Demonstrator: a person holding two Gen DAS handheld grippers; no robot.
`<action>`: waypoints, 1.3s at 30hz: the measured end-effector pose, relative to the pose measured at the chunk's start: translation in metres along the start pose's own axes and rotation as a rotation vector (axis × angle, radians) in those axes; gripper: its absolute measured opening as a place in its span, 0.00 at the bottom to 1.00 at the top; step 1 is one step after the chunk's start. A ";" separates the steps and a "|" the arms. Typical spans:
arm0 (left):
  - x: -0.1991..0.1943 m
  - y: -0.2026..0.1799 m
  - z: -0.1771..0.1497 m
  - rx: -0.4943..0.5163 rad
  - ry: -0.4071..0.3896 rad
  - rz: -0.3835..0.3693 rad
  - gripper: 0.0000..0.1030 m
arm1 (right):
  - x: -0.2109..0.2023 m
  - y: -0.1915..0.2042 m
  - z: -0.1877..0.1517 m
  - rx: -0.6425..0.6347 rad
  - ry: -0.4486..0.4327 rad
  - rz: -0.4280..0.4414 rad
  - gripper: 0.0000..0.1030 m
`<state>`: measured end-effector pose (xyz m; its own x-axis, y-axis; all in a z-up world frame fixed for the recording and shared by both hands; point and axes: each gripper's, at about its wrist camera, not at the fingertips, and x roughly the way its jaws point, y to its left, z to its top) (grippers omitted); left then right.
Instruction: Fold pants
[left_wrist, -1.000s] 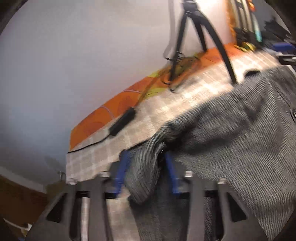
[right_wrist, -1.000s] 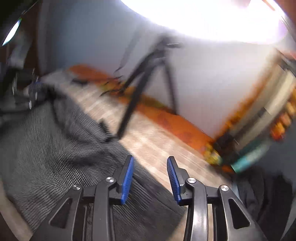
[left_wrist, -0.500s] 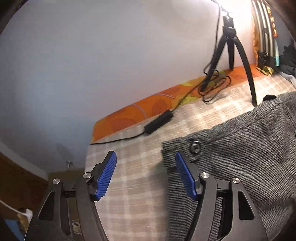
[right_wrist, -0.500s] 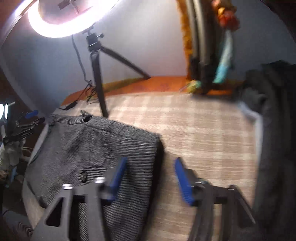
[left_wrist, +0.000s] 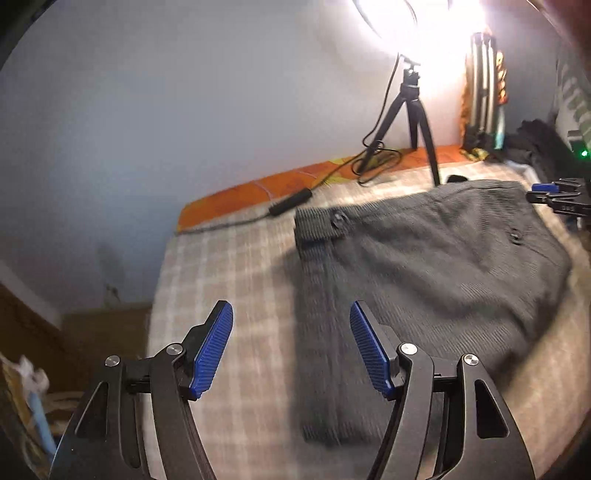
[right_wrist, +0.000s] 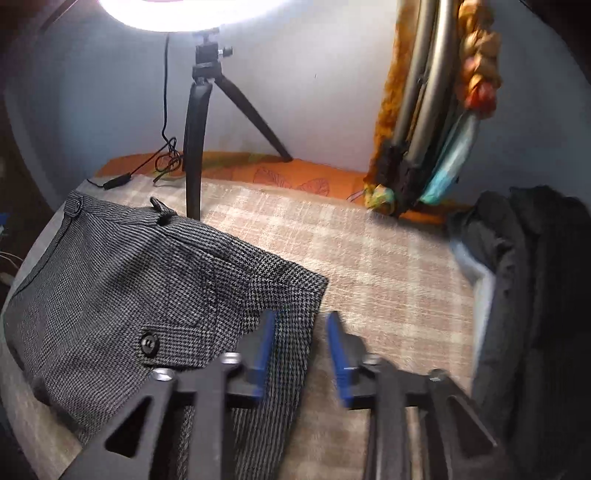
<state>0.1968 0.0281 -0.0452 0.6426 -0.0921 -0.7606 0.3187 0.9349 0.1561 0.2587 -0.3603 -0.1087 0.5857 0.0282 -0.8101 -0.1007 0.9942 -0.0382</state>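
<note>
Grey houndstooth pants (left_wrist: 424, 266) lie folded on a beige plaid bedcover (left_wrist: 229, 266), waistband with a button toward the wall. They also show in the right wrist view (right_wrist: 147, 295). My left gripper (left_wrist: 291, 347) is open and empty above the cover, just left of the pants' near left edge. My right gripper (right_wrist: 299, 343) is open and empty over the pants' right corner; it also shows at the right edge of the left wrist view (left_wrist: 554, 195).
A ring light on a black tripod (right_wrist: 199, 122) stands at the pants' far edge, its cable (left_wrist: 288, 203) trailing left. An orange sheet (right_wrist: 295, 177) runs along the wall. Dark clothes (right_wrist: 535, 295) are piled at the right. Hanging items (right_wrist: 436, 122) lean in the corner.
My left gripper let go of the pants, opened and drew back. My right gripper swung round toward the pants' right corner. The pants now lie flat.
</note>
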 end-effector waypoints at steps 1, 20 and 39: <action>-0.004 -0.001 -0.006 -0.019 0.000 -0.012 0.63 | -0.009 0.003 -0.002 -0.003 -0.012 -0.019 0.37; -0.009 -0.012 -0.072 -0.276 0.031 -0.114 0.39 | -0.100 0.157 -0.101 -0.042 -0.035 0.461 0.39; 0.021 0.012 -0.073 -0.271 0.057 -0.058 0.35 | -0.007 0.265 -0.082 -0.173 0.040 0.555 0.54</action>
<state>0.1632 0.0624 -0.1048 0.5857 -0.1362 -0.7990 0.1511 0.9869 -0.0574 0.1619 -0.1060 -0.1617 0.3771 0.5332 -0.7573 -0.5157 0.8001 0.3065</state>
